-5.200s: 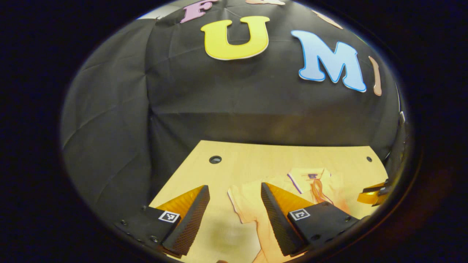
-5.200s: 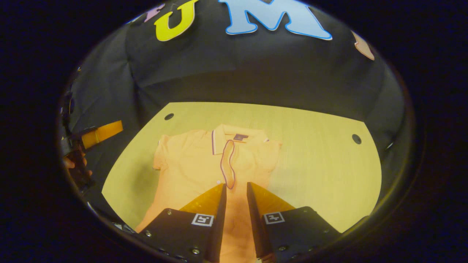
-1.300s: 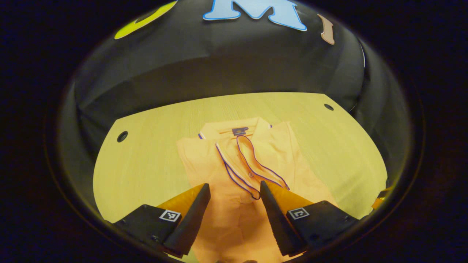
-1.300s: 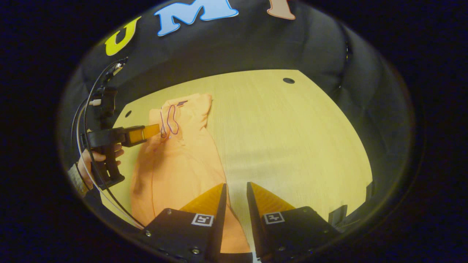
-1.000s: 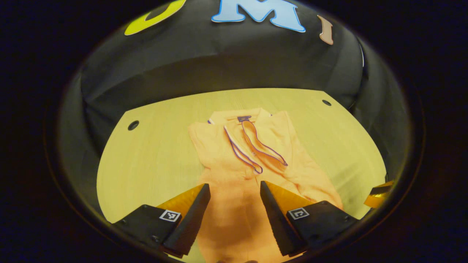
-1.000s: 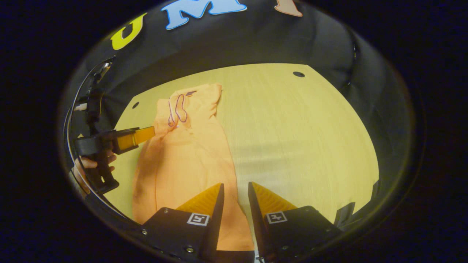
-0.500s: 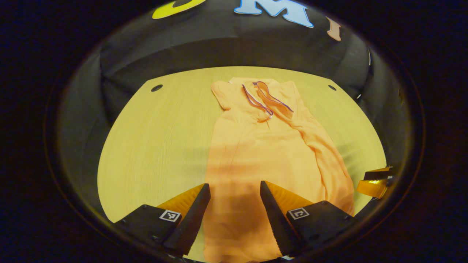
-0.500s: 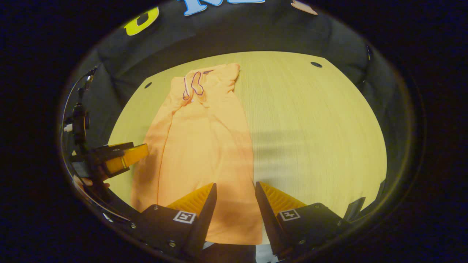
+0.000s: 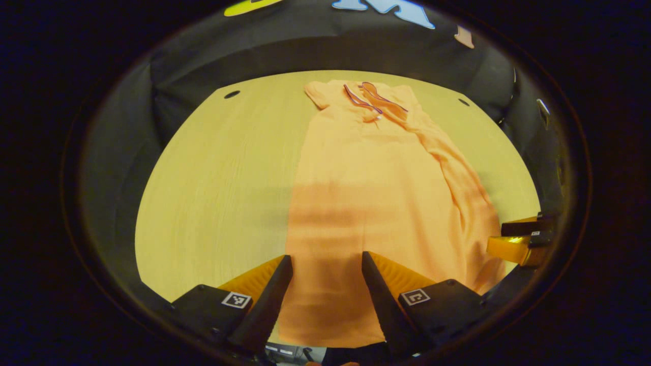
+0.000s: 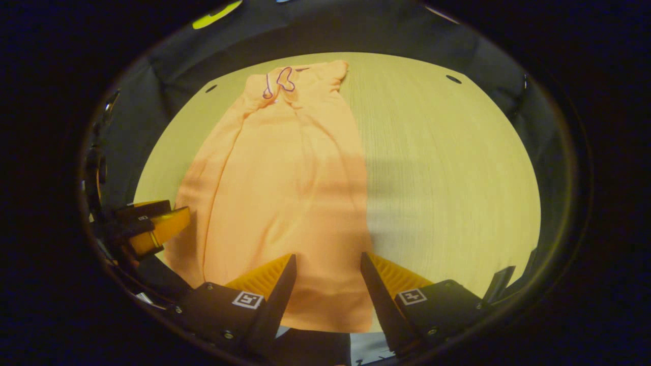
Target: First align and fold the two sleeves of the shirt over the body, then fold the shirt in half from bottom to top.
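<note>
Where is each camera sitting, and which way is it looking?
Left gripper view: rides the left gripper, above the near hem of the orange polo shirt, looking up it toward the collar; its open jaws show below, the right gripper at the right edge.
Right gripper view: rides the right gripper, same direction; open jaws below, the left gripper at the left edge.
Both share the shirt and the light wooden table.

Dim, warm yellow light falls from above on the pale wooden table (image 9: 218, 173). A soft shadow band crosses the orange polo shirt (image 10: 285, 168) at mid-length. Fisheye distortion bows the table's edges; the far booth wall lies dark. Focus is fairly sharp.
</note>
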A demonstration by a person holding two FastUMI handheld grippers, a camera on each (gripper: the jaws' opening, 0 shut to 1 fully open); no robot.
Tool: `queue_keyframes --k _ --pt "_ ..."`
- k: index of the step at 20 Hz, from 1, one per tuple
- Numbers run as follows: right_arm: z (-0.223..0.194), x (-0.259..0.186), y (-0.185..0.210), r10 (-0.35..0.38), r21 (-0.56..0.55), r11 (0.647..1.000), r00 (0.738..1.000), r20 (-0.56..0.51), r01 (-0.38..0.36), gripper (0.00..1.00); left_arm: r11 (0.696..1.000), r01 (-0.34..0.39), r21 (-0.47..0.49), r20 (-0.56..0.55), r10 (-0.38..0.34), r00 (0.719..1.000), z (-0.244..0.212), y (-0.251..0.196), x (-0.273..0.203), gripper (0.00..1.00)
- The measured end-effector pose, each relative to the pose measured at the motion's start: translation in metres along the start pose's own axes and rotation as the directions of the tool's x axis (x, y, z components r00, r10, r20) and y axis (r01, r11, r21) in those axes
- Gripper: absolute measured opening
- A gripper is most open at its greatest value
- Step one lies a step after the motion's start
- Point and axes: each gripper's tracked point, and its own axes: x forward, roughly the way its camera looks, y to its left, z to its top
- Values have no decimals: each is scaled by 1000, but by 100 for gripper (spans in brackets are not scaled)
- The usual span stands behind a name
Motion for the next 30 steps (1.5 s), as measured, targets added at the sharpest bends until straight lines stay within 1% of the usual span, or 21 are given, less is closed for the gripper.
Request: queue_keyframes --k 4,5,7,9,11,12,13,14,15,16,17,18,19,22,23,25,26,27,30 --pt "-10 6 1 -22 -21 1000 1000 -18 22 81 1000 -15 11 -30 16 999 -17 3 2 92" --pt "-11 7 1 -27 -26 999 999 -21 27 81 1000 -16 12 -15 16 1000 -15 3 1 90" --pt "-12 8 1 -40 -36 999 999 -18 39 81 1000 -18 10 -13 18 1000 -14 1 3 92" --pt "-13 9 1 -54 -49 997 998 -18 53 81 1000 -26 -8 -14 26 1000 -13 0 5 92" --pt "-16 10 1 -84 -97 992 996 -25 82 81 1000 -28 -10 -34 28 999 -14 -1 5 92" --pt "-15 12 2 -84 -118 990 996 -22 81 79 1000 -27 -13 -34 27 999 -14 -5 4 93" --pt "-14 11 5 -80 -120 990 997 -25 76 75 1000 -28 -10 -28 28 999 -11 -6 5 81" --pt "-14 13 4 -80 -118 990 996 -28 77 68 1000 -29 5 -15 29 999 -8 -10 7 77" --pt "-14 11 4 -79 -117 990 996 -29 75 68 999 -29 17 -5 29 1000 -6 -13 6 64" --pt "-12 11 3 -80 -105 991 996 -24 77 62 999 -27 24 0 27 1000 -6 -17 8 58" --pt "-11 12 3 -82 -95 992 996 -24 79 50 999 -27 32 6 27 1000 -6 -20 7 46" --pt "-11 12 4 -80 -90 993 996 -28 77 37 999 -28 38 10 28 1000 -6 -22 8 41" --pt "-12 12 3 -78 -92 993 996 -32 75 34 999 -33 42 14 33 999 -6 -22 8 31" --pt "-12 12 3 -67 -106 992 997 -36 63 33 999 -25 40 21 24 999 -4 -23 10 30" --pt "-12 11 3 -63 -109 992 997 -39 58 34 998 -42 48 28 40 999 -5 -19 10 30" --pt "-10 12 0 -66 -123 991 997 -35 61 34 998 -54 44 17 54 998 -3 -18 10 11" --pt "-17 13 1 -80 -89 993 996 -45 75 18 997 -62 49 19 61 998 -3 -19 9 11" --pt "-11 13 0 -79 -80 994 996 -44 75 1 996 -65 54 14 65 998 -4 -19 10 11" --pt "-12 11 0 -70 -80 995 996 -52 66 2 996 -70 57 14 69 998 -2 -19 10 11"
